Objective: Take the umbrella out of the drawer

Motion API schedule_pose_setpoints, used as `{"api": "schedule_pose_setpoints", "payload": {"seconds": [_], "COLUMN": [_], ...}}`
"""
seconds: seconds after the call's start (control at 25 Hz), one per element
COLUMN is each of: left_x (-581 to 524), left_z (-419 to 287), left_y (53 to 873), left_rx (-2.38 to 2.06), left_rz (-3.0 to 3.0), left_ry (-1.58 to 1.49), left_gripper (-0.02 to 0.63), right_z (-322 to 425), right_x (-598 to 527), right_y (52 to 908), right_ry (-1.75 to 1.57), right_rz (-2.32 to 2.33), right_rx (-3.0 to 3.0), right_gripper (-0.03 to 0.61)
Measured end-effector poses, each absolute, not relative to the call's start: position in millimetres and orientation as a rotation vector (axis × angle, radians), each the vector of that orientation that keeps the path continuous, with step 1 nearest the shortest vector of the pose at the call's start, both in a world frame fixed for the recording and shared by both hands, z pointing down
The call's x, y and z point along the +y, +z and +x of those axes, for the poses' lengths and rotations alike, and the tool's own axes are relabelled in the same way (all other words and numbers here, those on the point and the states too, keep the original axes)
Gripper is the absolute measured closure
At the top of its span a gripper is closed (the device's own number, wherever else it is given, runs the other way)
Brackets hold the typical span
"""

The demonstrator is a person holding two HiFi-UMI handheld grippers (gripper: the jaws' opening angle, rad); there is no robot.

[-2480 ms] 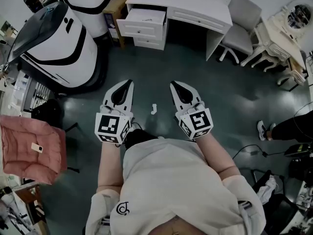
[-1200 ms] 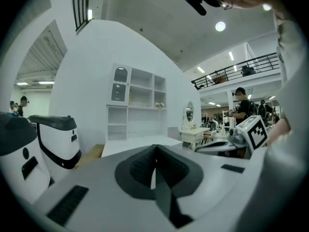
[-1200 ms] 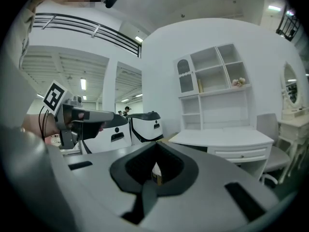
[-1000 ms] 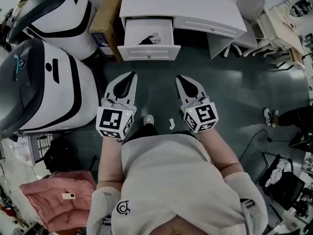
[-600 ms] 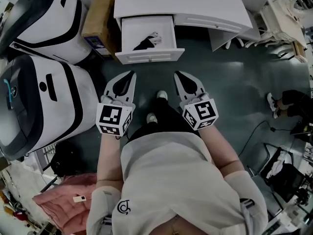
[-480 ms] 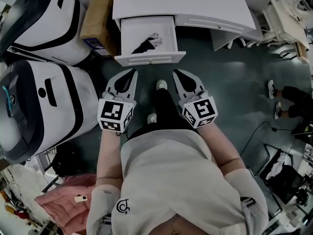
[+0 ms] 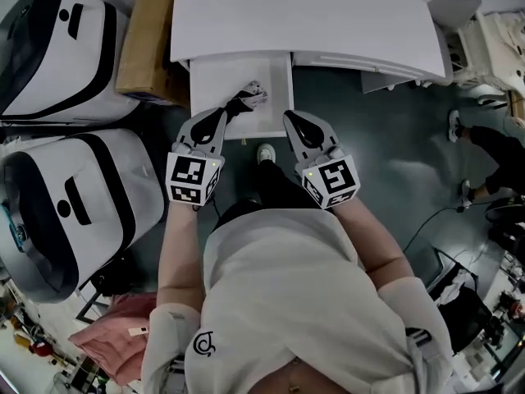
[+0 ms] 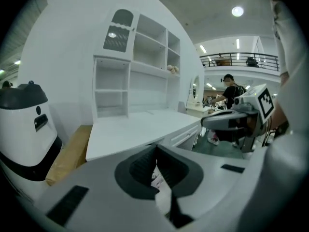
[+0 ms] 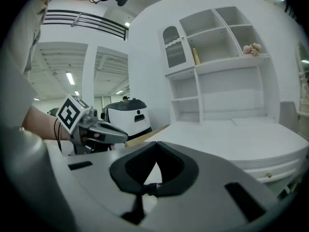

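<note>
In the head view the white drawer (image 7: 210, 79) stands pulled out from under the white desk (image 7: 303, 15). Inside lies the umbrella (image 7: 244, 100), black with a pale patterned end, slanting across the drawer. My left gripper (image 7: 220, 114) is shut and empty, its tip over the drawer's front edge just below the umbrella's dark end. The right gripper (image 7: 288, 116) is also shut and empty, beside the drawer's front right corner. In the left gripper view the left gripper (image 8: 155, 149) has its jaws meeting. The right gripper (image 9: 155, 157) looks the same in its own view.
Two big white-and-black machines (image 7: 57, 48) (image 7: 74, 203) crowd the left side, with a cardboard box (image 7: 148, 39) against the desk. My shoe (image 7: 265, 152) is on the dark floor under the drawer. A person's legs (image 7: 492, 146) show at the right; a pink cushion (image 7: 107, 343) lies at lower left.
I have walked up to the desk, so the drawer now lies right at the gripper tips. Both grippers moved forward and lower, staying shut; the left tip now reaches over the drawer.
</note>
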State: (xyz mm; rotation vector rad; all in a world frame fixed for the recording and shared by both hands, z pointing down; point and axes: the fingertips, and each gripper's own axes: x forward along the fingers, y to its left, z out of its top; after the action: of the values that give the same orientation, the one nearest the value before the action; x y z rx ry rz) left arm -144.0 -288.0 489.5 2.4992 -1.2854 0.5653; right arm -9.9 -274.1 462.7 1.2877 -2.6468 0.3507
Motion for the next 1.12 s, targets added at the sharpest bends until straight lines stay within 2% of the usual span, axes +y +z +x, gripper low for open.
{"api": "schedule_pose_setpoints", "payload": {"seconds": [0.16,0.28,0.64,0.96,1.12], "left_x": [-313.7,-324.0,-334.7,-336.0,-335.7], "left_z": [-147.2,-144.3,-123.3,-119.9,-112.6], "left_y": [541.1,581.0,699.3,778.9,801.2], "left_rx": [-1.183,-1.049,-0.700,-0.499,-0.457], "left_rz": [2.462,2.426,2.250,2.123,2.100], "left_ry": [0.765,0.845,1.122,1.355,1.467], "left_gripper": [0.595,0.553,0.302,0.229,0.216], "right_z": [-14.4,-15.8,0.7,3.1,0.2], "right_x": [-304.1,-318.0,-339.4,-357.1,-361.0], "right_y": [474.2,489.6,527.8,538.6,543.1], "right_ry": [0.374,0.418,0.542,0.539,0.546], "right_rz": [1.286,1.298,1.343,1.422,1.430], "right_rx": [-2.634,-2.609,-2.539,-2.509,-2.503], "right_gripper": [0.572,0.572,0.572,0.572,0.572]}}
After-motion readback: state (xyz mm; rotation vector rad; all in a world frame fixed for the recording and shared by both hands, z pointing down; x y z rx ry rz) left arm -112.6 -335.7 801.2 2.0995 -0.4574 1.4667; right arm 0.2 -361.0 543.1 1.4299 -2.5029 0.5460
